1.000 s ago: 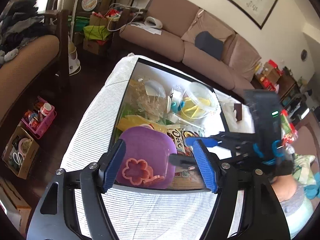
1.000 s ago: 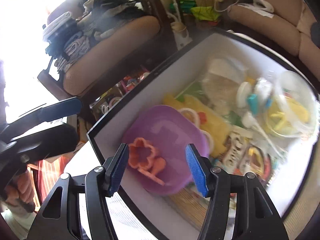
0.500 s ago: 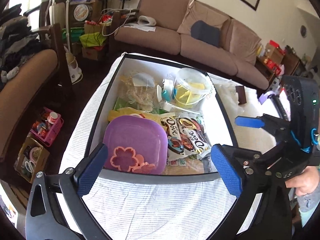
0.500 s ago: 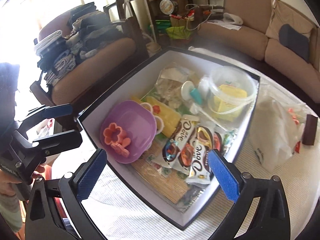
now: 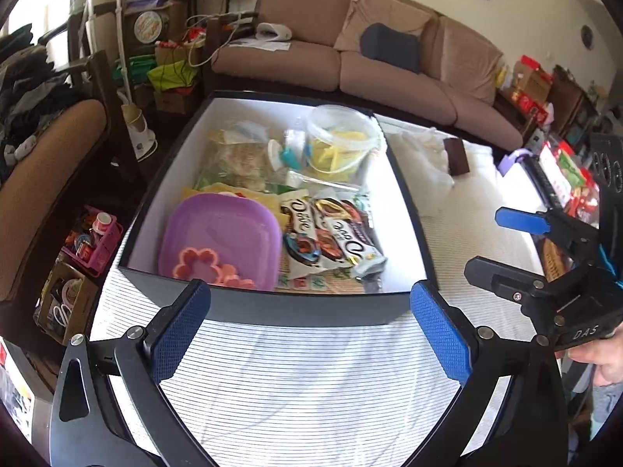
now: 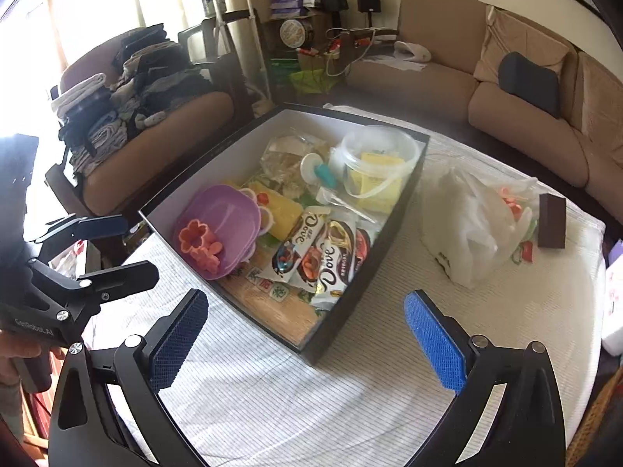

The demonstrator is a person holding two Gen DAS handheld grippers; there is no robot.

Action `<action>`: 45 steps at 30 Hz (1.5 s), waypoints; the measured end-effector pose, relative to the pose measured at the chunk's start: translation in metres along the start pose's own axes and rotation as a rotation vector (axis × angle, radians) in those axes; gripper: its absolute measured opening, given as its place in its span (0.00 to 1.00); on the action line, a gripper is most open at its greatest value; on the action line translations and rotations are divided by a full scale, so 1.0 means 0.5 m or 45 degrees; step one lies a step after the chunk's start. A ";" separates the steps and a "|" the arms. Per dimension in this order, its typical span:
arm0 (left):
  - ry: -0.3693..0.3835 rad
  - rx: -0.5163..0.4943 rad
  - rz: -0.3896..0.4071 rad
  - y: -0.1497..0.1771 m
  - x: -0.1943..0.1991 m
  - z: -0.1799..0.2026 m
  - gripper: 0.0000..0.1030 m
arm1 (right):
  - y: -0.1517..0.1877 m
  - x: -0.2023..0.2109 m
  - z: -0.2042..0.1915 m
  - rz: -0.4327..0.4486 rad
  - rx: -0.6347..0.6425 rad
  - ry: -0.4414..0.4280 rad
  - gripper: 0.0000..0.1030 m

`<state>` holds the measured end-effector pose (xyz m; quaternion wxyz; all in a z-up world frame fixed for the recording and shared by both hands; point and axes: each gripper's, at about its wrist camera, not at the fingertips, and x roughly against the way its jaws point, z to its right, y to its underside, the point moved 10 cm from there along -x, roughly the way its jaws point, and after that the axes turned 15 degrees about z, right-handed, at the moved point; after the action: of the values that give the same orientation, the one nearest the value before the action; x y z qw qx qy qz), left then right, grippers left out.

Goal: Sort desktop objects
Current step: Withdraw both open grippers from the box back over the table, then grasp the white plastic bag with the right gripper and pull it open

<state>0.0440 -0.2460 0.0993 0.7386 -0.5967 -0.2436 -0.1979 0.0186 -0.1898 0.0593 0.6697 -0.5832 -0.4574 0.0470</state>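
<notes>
A black box [image 5: 272,309] [image 6: 338,313] with a white inside stands on the striped cloth. In it lie a purple plate [image 5: 222,233] [image 6: 222,218] with pink flower cutters [image 5: 196,266] [image 6: 194,235], Dove chocolate bags [image 5: 338,233] [image 6: 323,260], a clear tub [image 5: 342,136] [image 6: 379,155] with yellow contents and other packets. My left gripper [image 5: 311,330] is open and empty, in front of the box's near wall. My right gripper [image 6: 303,334] is open and empty, above the cloth at the box's near corner. Each gripper shows in the other's view, the right [image 5: 502,245] and the left [image 6: 128,251].
A white plastic bag [image 6: 463,218] [image 5: 420,155] and a brown block [image 6: 552,218] [image 5: 456,155] lie on the cloth right of the box. A sofa [image 5: 350,58] stands behind, an armchair with folded clothes [image 6: 117,116] to the left. Boxes of clutter [image 5: 81,241] sit on the floor.
Both grippers have pulled back from above the purple plate to in front of the box, and both have opened wider. The pink cutters stay on the plate.
</notes>
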 end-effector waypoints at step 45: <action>0.491 0.195 0.070 0.039 -0.133 0.319 1.00 | -0.055 -0.291 0.409 0.079 -0.057 0.216 0.98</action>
<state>-0.0178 -0.0859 0.0716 0.8198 -0.4963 -0.0956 -0.2692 -0.2150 -0.1343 -0.0196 0.6911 -0.6138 -0.3816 0.0081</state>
